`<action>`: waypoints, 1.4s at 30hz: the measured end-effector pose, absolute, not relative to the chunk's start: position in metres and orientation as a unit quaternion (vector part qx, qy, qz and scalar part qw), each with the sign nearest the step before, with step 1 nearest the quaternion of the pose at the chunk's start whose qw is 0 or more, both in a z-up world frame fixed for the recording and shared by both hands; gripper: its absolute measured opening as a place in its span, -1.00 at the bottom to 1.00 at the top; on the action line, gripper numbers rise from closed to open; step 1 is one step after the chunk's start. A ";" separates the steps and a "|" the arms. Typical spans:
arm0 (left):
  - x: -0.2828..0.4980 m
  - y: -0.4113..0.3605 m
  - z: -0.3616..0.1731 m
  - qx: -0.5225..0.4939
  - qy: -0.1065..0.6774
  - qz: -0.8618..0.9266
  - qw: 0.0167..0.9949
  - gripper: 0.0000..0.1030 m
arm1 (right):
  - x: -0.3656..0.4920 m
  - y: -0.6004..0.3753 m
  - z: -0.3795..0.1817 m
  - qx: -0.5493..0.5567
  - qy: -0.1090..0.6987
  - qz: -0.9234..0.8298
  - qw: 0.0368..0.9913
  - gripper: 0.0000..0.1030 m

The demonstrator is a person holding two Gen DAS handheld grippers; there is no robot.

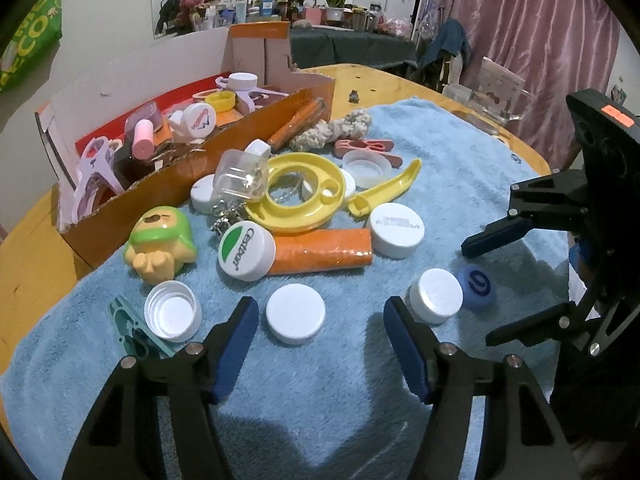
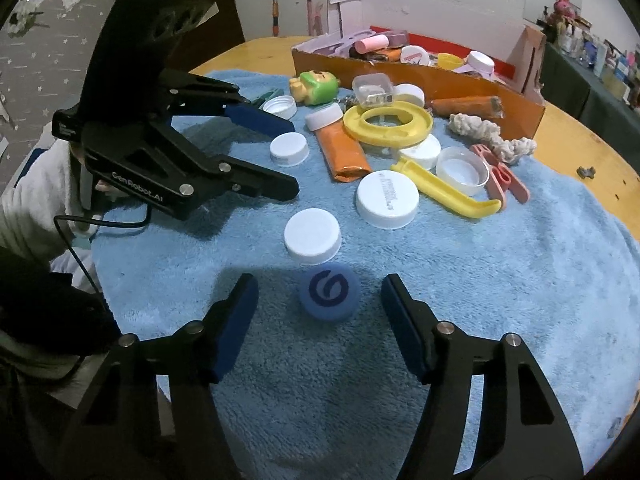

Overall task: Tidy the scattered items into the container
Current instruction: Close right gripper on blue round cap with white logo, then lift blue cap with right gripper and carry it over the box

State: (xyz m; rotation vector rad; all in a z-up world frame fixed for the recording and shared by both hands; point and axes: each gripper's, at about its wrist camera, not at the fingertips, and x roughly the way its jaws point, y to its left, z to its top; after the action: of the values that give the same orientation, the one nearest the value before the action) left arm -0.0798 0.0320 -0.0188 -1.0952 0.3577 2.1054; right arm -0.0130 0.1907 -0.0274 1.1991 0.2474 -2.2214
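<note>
The right gripper [image 2: 318,322] is spread wide with nothing in it. A blue cap [image 2: 329,293] with a swirl mark lies on the blue towel [image 2: 500,280] just in front of the gap between its fingers. A little farther sits a white lid [image 2: 313,235].

The left gripper [image 1: 316,338] is spread wide too and holds nothing. A flat white lid [image 1: 295,313] lies just in front of its fingers, a bit to the left. An upturned white cap [image 1: 173,310] rests beside it on a green clip [image 1: 134,330].

Farther back, the towel is covered in a heap of things: an orange packet [image 1: 322,250], a "Cestbon" lid [image 1: 246,247], a yellow ring [image 1: 298,198], a yellow scoop [image 1: 386,192] and a green and yellow toy [image 1: 160,244].

Behind them, at the far edge of the towel, stands the orange cardboard box [image 1: 168,184] on the yellow bench [image 1: 400,76]. It already holds lids and other small things.
</note>
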 end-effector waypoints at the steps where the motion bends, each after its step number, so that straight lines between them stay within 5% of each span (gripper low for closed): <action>1: -0.080 0.032 -0.019 -0.425 0.140 0.817 0.363 0.30 | -0.013 0.190 -0.028 0.451 0.093 -0.836 0.298 0.15; 11: -0.085 0.028 -0.019 -0.426 0.130 0.821 0.357 0.06 | -0.014 0.189 -0.028 0.449 0.099 -0.838 0.295 -0.40; 18: -0.088 0.025 -0.018 -0.426 0.127 0.827 0.344 -0.37 | -0.014 0.190 -0.028 0.450 0.099 -0.838 0.294 -0.42; 42: -0.084 0.020 0.004 -0.417 0.106 0.850 0.303 -0.38 | -0.013 0.193 -0.005 0.423 0.108 -0.851 0.292 -0.42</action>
State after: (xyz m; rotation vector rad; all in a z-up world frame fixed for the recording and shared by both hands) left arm -0.0839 0.0204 0.0039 -1.1065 0.2815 2.2540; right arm -0.0134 0.1933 -0.0051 1.1265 0.2872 -2.2674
